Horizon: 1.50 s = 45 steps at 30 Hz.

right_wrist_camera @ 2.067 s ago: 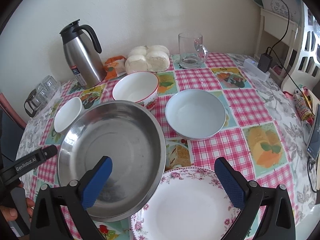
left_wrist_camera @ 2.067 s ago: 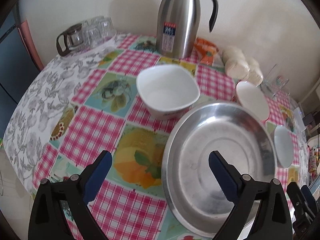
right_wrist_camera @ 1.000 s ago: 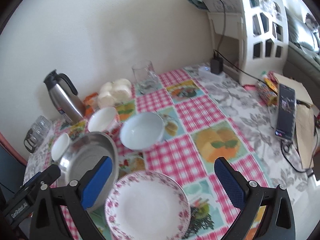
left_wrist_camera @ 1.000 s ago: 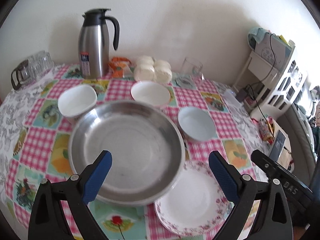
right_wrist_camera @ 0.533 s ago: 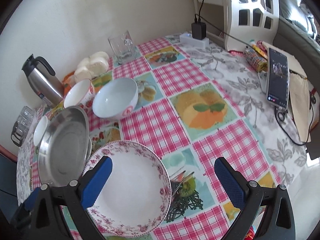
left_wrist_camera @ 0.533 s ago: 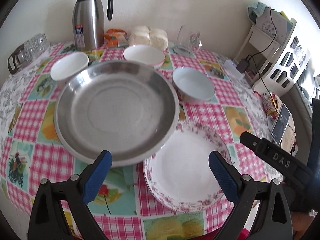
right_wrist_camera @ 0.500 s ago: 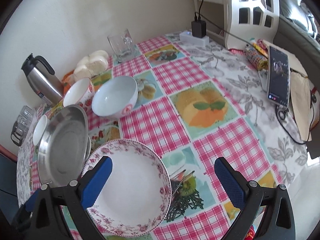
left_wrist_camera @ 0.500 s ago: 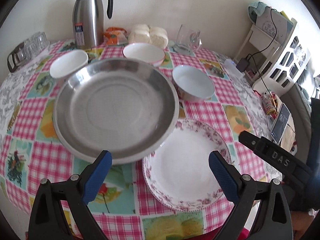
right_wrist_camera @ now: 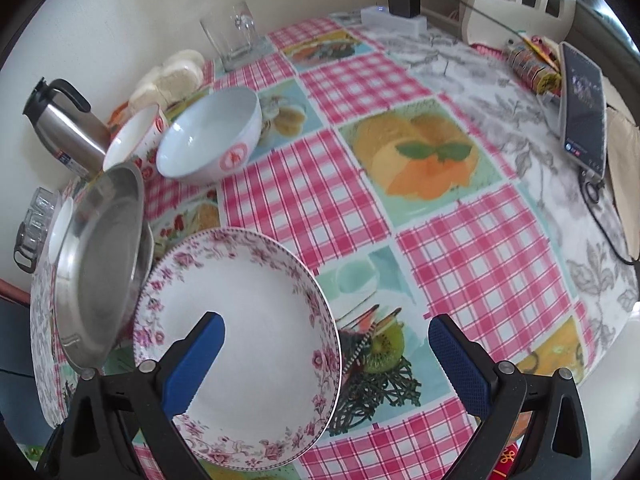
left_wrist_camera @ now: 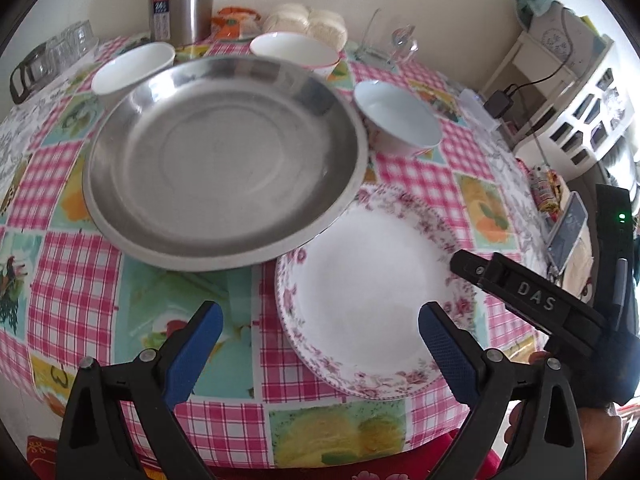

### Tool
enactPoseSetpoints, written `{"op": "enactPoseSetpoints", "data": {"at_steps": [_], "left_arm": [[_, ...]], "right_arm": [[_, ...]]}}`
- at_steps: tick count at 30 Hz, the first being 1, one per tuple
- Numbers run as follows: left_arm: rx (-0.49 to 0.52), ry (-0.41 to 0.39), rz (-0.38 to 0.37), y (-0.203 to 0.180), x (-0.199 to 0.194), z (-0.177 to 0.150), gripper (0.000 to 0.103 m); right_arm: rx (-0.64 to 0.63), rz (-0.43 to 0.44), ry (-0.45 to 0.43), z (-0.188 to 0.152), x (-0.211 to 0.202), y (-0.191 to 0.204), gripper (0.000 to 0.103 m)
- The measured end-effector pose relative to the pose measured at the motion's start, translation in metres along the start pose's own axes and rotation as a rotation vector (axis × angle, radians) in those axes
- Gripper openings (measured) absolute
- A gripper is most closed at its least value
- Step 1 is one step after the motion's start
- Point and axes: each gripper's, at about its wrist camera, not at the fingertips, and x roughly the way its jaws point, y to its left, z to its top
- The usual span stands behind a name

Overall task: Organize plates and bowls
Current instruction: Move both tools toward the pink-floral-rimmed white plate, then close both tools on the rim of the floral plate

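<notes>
A large steel plate sits mid-table, its rim overlapping a white floral-rimmed plate at the near edge. Behind stand three white bowls: a left one, a middle one and a right one with a red mark. My left gripper is open above the near table edge, between the two plates. My right gripper is open over the floral plate's right rim. The steel plate and the marked bowl also show in the right wrist view.
A steel thermos, small glasses, buns and a glass mug line the back by the wall. A phone and cable lie at the table's right. A white shelf stands beyond.
Both grippers have come lower and closer to the near table edge. The floral plate now fills more of both views. The dishes have not moved and both grippers stay open.
</notes>
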Motion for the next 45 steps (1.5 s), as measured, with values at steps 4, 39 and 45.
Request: {"op": "enactPoseSetpoints", "data": {"at_steps": [4, 39, 45], "left_arm": [[-0.045, 0.044, 0.008, 0.008, 0.013, 0.0, 0.098], [-0.172, 0.104, -0.054, 0.029, 0.049, 0.004, 0.043], [-0.203, 0.103, -0.076, 0.031, 0.055, 0.007, 0.024]], "right_arm": [[0.0, -0.001, 0.012, 0.0, 0.009, -0.001, 0.103], [-0.013, 0.179, 0.04, 0.001, 0.036, -0.001, 0.049], [-0.015, 0.202, 0.048, -0.002, 0.036, -0.007, 0.033]]}}
